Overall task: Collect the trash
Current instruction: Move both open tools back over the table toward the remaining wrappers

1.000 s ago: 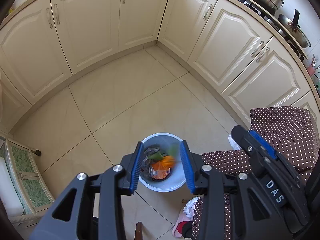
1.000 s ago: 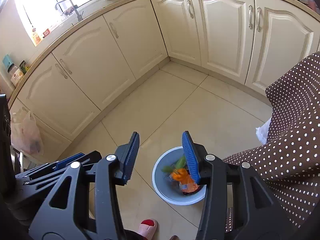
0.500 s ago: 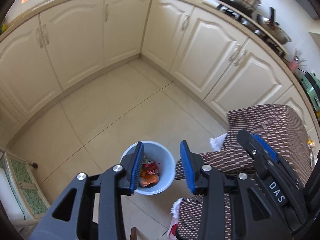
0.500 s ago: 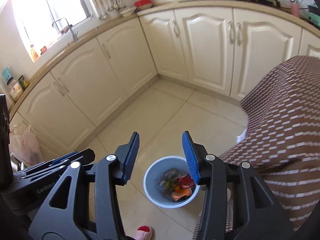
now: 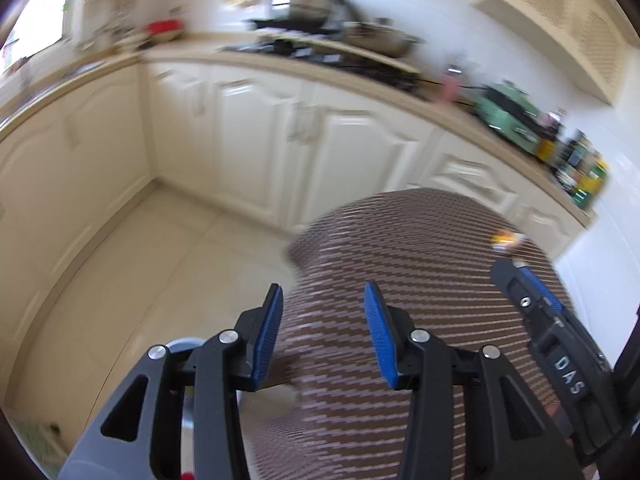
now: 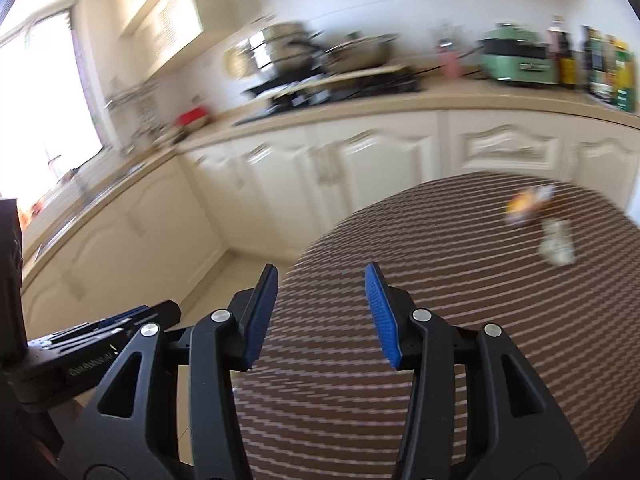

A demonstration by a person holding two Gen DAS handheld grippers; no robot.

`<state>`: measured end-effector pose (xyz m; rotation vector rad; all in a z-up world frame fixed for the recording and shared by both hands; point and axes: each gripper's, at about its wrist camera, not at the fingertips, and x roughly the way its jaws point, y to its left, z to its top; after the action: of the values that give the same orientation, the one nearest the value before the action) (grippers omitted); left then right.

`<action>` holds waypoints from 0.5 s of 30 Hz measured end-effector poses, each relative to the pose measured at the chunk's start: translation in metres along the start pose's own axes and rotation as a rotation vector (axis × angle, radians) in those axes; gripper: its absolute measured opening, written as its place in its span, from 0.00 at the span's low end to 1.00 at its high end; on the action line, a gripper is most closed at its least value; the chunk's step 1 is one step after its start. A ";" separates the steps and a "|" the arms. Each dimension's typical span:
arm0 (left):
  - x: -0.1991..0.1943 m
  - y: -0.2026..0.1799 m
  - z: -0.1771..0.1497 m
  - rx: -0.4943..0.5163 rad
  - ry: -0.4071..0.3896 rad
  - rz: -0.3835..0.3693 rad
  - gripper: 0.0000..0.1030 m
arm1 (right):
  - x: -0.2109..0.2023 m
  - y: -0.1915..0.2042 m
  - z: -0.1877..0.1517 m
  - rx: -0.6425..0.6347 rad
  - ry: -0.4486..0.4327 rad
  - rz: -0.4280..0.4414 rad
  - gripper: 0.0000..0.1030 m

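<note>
Both views are blurred by motion. My left gripper [image 5: 322, 330] is open and empty above the near edge of a round table with a brown dotted cloth [image 5: 420, 280]. My right gripper [image 6: 320, 312] is open and empty over the same table [image 6: 460, 300]. An orange and yellow wrapper [image 6: 524, 204] and a pale crumpled piece [image 6: 556, 242] lie at the table's far right. The wrapper also shows in the left wrist view [image 5: 506, 240]. A sliver of the pale blue bin [image 5: 182, 346] shows on the floor behind my left finger [image 5: 266, 334].
Cream cabinets [image 6: 360, 160] run along the walls behind the table. The counter holds a stove with pots [image 6: 320, 60], a green appliance [image 6: 516, 56] and several bottles [image 6: 600, 64]. My right gripper's body [image 5: 560, 344] shows at the right of the left wrist view.
Both grippers have swung up from the bin on the floor to the tabletop. The bin with its trash has dropped almost out of view. Both stay open and empty.
</note>
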<state>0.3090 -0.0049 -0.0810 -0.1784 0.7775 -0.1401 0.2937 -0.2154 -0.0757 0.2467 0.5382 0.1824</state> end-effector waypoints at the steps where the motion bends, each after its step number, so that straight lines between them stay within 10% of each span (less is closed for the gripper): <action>1: 0.000 -0.017 0.002 0.022 -0.001 -0.023 0.41 | -0.008 -0.019 0.007 0.021 -0.017 -0.026 0.44; 15: 0.101 -0.213 0.044 0.317 0.091 -0.147 0.43 | 0.001 -0.188 0.059 0.155 0.041 -0.263 0.48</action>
<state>0.3984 -0.2275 -0.0748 0.0726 0.8219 -0.4097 0.3453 -0.4051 -0.0796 0.3205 0.6204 -0.1104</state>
